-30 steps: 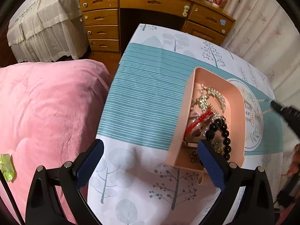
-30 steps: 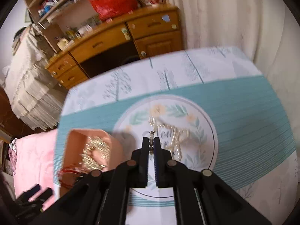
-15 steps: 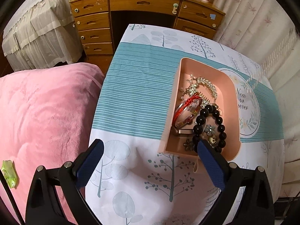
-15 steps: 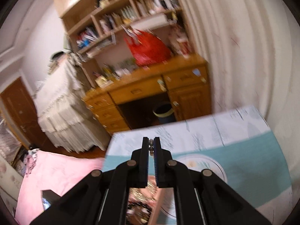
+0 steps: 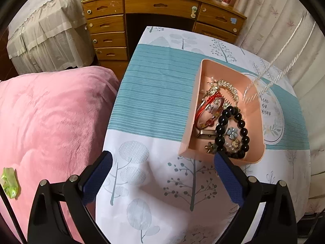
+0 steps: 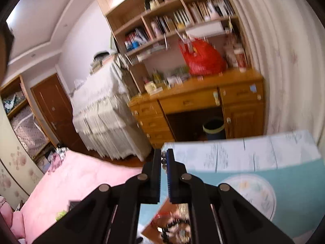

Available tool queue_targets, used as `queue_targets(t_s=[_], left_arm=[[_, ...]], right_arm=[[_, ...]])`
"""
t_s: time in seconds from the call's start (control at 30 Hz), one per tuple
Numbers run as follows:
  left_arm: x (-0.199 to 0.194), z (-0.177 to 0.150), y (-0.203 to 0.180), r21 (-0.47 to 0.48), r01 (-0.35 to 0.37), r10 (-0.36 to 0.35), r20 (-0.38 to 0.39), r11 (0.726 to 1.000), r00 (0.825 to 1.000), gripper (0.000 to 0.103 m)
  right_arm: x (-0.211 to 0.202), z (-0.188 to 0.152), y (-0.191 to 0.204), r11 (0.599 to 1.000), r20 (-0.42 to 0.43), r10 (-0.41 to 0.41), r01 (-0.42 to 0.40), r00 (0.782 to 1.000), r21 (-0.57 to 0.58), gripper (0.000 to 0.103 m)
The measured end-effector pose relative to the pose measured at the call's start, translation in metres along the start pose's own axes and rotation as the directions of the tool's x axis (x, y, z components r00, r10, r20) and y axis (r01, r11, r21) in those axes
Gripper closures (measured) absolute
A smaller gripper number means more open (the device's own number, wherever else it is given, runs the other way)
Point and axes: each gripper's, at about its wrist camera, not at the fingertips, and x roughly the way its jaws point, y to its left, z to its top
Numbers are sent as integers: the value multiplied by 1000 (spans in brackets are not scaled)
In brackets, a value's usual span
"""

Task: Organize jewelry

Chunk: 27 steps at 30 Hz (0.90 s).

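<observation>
One beaded chain, glossy beads, pink tray

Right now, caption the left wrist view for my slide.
Open left gripper hovers before a pink tray of bracelets, pearl necklace dangling above.

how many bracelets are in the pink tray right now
2 that I can make out. The black bead bracelet lies at the near end of the pink tray; the red bracelet sits just beyond it, mid-tray. Others may be hidden in the pile.
</observation>
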Motion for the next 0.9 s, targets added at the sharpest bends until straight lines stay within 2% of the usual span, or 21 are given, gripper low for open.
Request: queue_targets(t_s=[0.1,0.17,0.27,0.4,0.43,0.5,0.53,0.57,0.63,0.73,0.8,0.9], left_arm=[[-3,-7,-1,4,-24,24,-6,1000,1000,4],[-9,-14,-3,15,-45,45,-12,999,999,4],[-19,-28,-9,22,-70,70,-34,997,997,4],[-33,-50,-23,15,-78,79,-82,997,993,4],[-35,-55,-29,14,-90,91,-101,996,991,4],[-42,-67,-44,23,-90,92,-123,996,988,4],[-47,-73,-54,32,-71,75,-131,997,989,4],[-52,-79,-67,49,-43,49,-140,998,989,4],[-64,-89,-93,84,4,9,-156,996,988,4],[-80,-95,-130,139,54,-30,-172,989,985,4],[-91,-97,-156,195,82,-49,-170,977,984,4],[-110,-94,-192,275,66,-33,-122,959,992,4]], right_arm=[[19,-33,-6,999,-72,-42,42,997,-5,98],[32,-55,-11,996,-137,-90,87,987,-28,98],[43,-82,-21,990,-256,-144,137,956,-45,98],[29,-117,-35,990,-395,-127,144,910,13,97],[21,-127,-37,989,-429,-122,145,895,20,93],[-3,-152,-42,986,-507,-126,162,853,28,75],[-15,-162,-46,984,-539,-132,174,832,26,58],[-31,-173,-51,981,-570,-147,193,809,21,47],[-61,-189,-58,975,-607,-182,222,774,-9,41],[-107,-201,-71,961,-652,-243,268,718,-63,25],[-133,-202,-81,959,-663,-241,280,708,-50,23],[-174,-193,-93,952,-635,-253,305,730,-29,17]])
